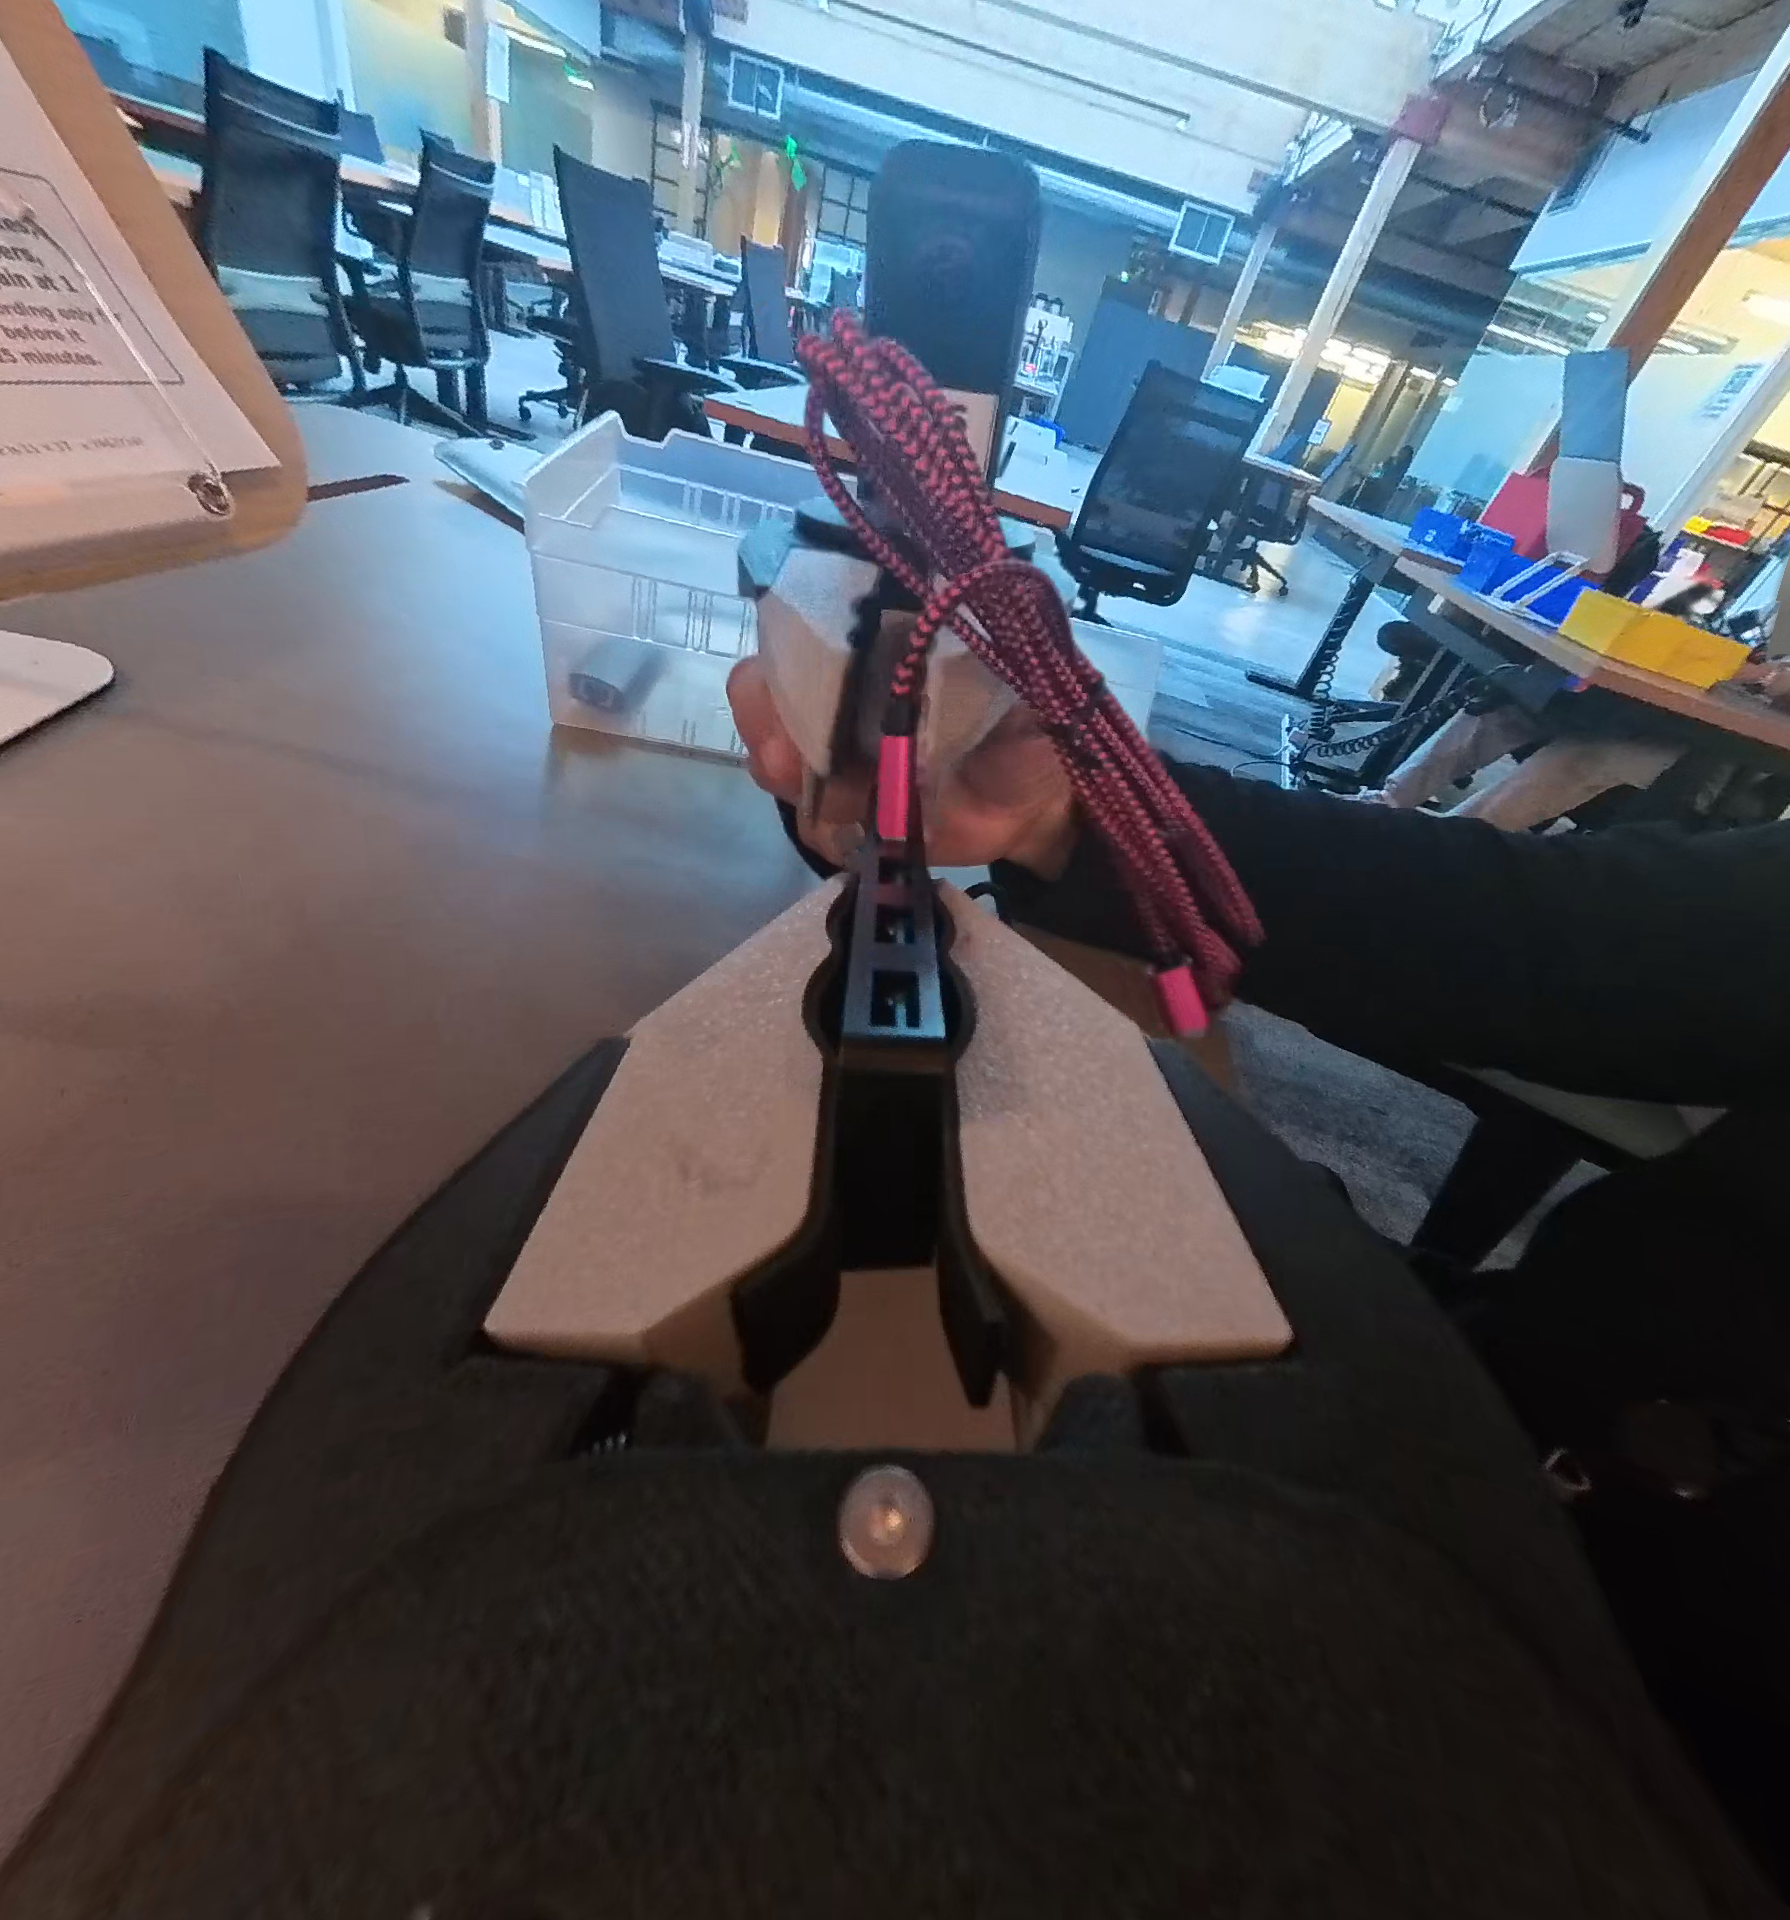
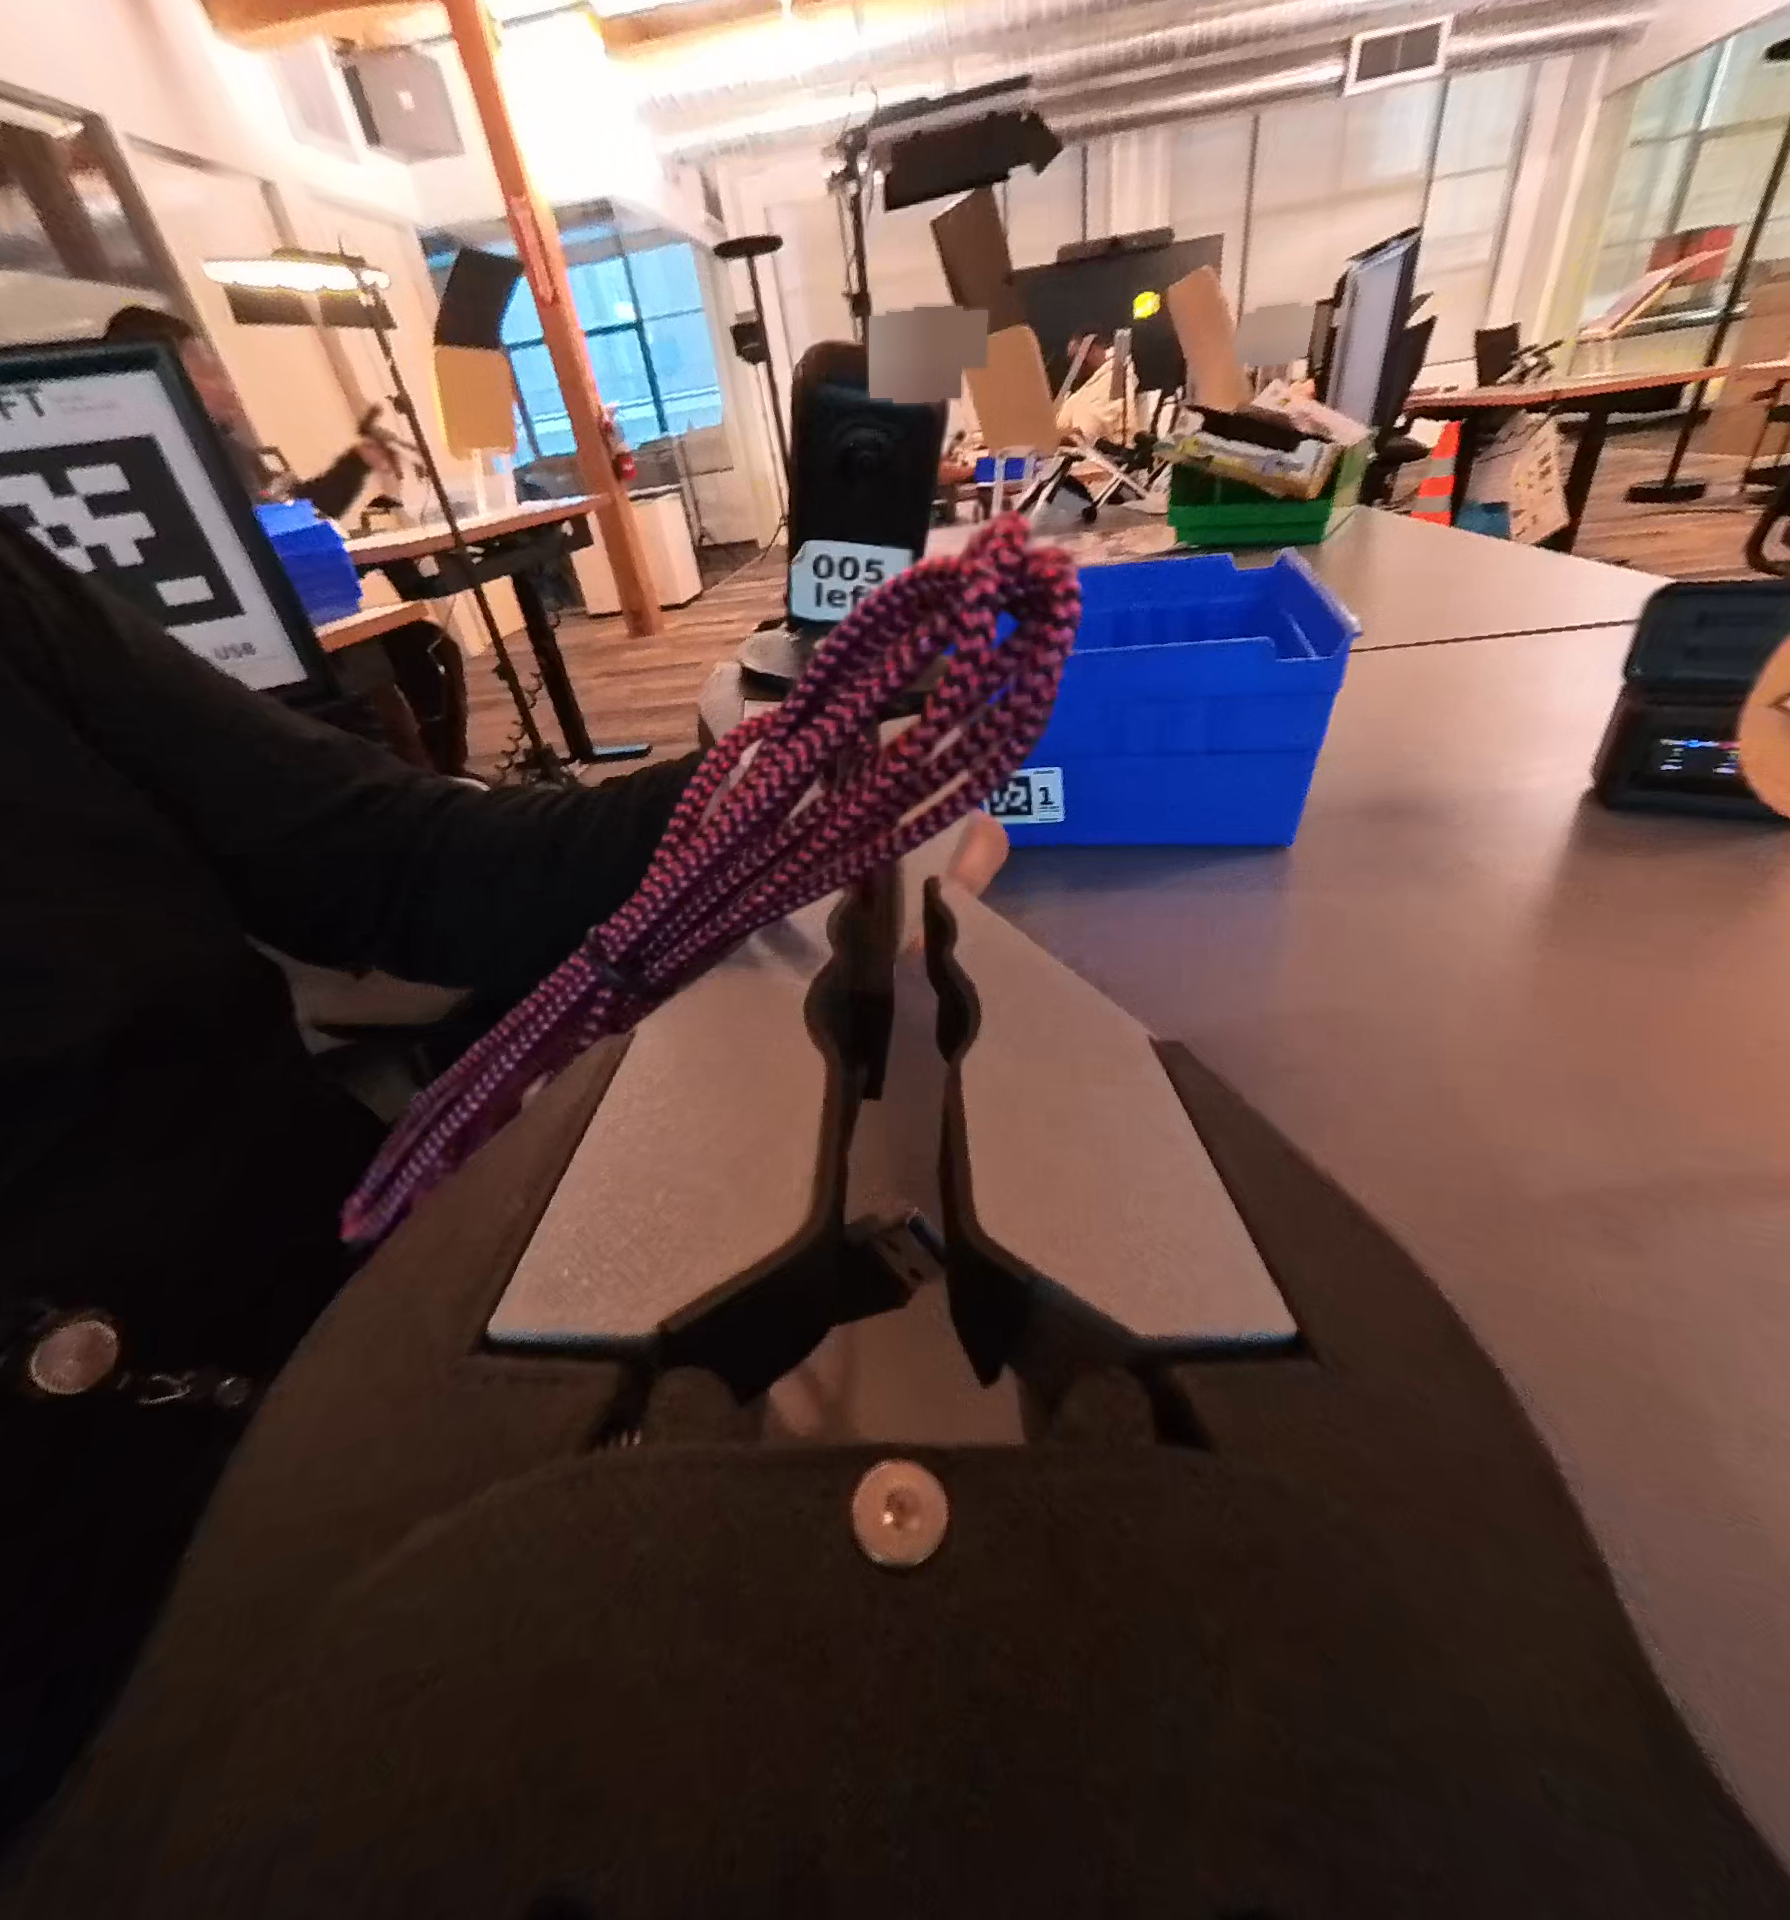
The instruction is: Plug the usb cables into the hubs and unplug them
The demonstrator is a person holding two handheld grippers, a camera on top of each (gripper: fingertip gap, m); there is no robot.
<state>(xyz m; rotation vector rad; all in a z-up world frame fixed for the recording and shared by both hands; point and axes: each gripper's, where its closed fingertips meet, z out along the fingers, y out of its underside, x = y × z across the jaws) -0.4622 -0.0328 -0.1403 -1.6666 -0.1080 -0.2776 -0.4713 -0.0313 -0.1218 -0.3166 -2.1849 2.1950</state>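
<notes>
Right now my left claw (image 1: 886, 935) is clenched on the slim dark-blue metal USB hub (image 1: 893, 977), held above the grey tabletop (image 1: 299, 831), while my right claw (image 2: 896, 925) grips the pink metal plug end (image 1: 893, 787) of the bundled pink-and-black braided cable (image 1: 984, 644), touching the hub's far port. To seat it well, I should keep the plug square to the slot and push straight. The cable's coils hang loose beside my claws.

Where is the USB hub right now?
In the left wrist view, the USB hub is clamped between the left hand-held gripper's fingers, ports up, with the pink cable plug at its far end.
</notes>
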